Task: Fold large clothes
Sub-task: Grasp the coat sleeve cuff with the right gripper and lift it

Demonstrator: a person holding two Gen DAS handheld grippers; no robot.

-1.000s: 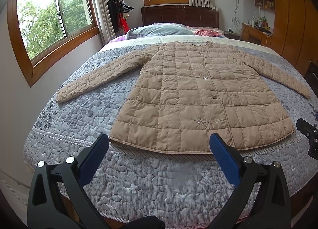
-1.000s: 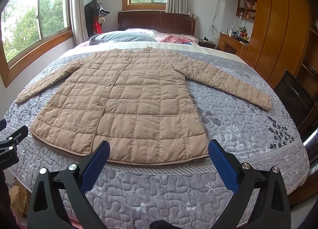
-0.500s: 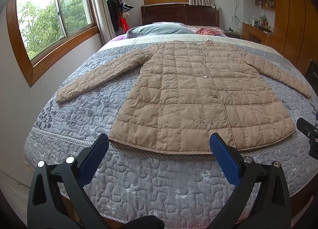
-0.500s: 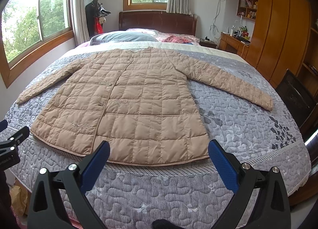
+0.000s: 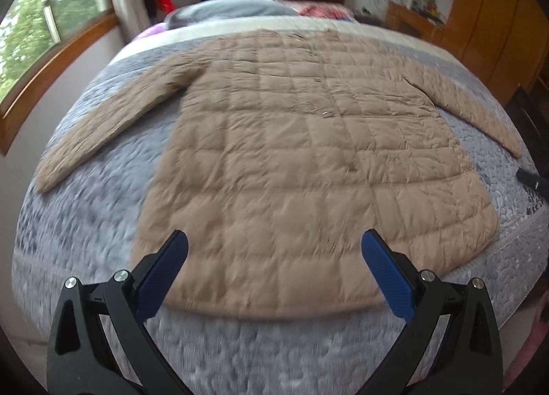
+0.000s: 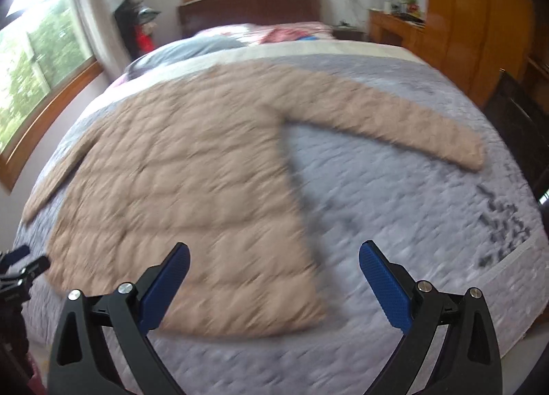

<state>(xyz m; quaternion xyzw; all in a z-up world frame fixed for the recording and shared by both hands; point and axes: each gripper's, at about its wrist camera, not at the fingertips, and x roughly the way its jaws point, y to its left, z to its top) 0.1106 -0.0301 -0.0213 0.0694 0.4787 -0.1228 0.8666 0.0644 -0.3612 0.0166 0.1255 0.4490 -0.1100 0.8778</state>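
A long tan quilted coat (image 5: 295,154) lies flat, front side up, on a grey quilted bedspread (image 5: 85,209) covering a bed, its two sleeves spread out to either side and its hem near the foot edge. The left gripper (image 5: 274,251) hangs above the hem with its blue-padded fingers (image 5: 161,275) spread wide and holding nothing. The right gripper (image 6: 274,254), equally wide and empty, hangs over the coat's lower right corner; this view is motion-blurred.

coat (image 5: 291,161): matt quilted cloth | bedspread (image 5: 103,209): stitched cloth | wardrobe (image 6: 473,17): glossy wood
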